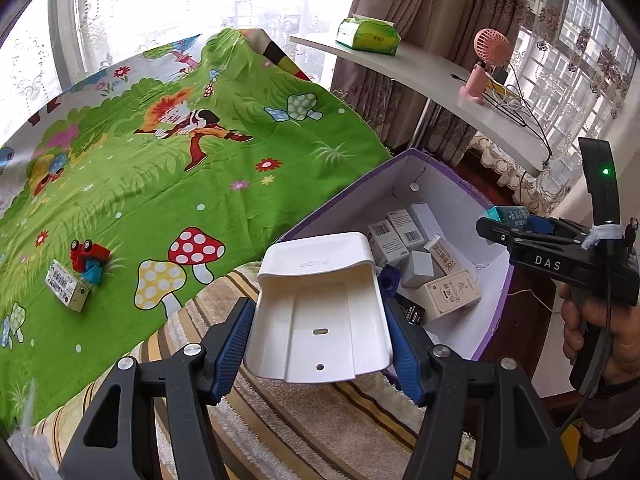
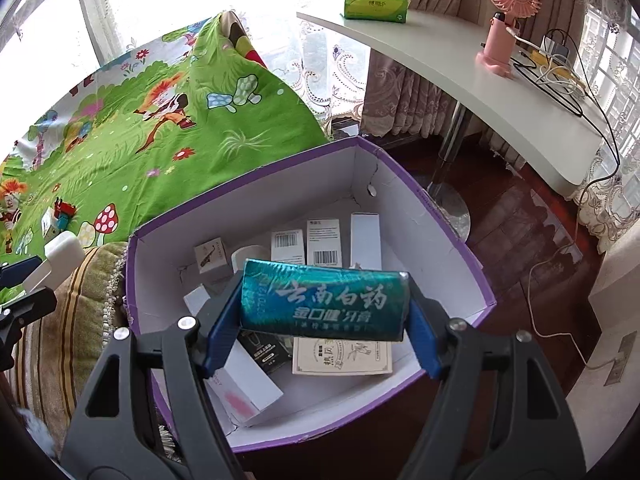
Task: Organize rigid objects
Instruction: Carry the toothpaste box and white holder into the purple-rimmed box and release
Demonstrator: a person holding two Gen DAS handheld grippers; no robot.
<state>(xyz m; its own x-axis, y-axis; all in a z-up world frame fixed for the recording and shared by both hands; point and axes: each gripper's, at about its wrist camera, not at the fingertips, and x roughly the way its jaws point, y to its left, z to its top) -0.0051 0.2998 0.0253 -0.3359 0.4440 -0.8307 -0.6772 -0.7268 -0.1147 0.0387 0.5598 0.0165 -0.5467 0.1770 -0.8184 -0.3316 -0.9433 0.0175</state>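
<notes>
both jaws clamped: left gripper (image 1: 320, 316) on white holder (image 1: 320, 308), right gripper (image 2: 316, 308) on teal toothpaste box (image 2: 324, 300) above purple box (image 2: 440, 232).

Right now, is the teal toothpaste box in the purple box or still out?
Out. The right hand-held gripper holds the teal toothpaste box above the open purple box.

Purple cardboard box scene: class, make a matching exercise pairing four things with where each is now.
Things:
1. white plastic holder
2. teal toothpaste carton
3. pink desk fan
4. red toy car

Places:
A. on the green cartoon sheet
B. in the left gripper
C. on the white curved table
D. in the right gripper, above the purple cardboard box

Pairs: 1-B, 2-D, 3-C, 4-A
</notes>
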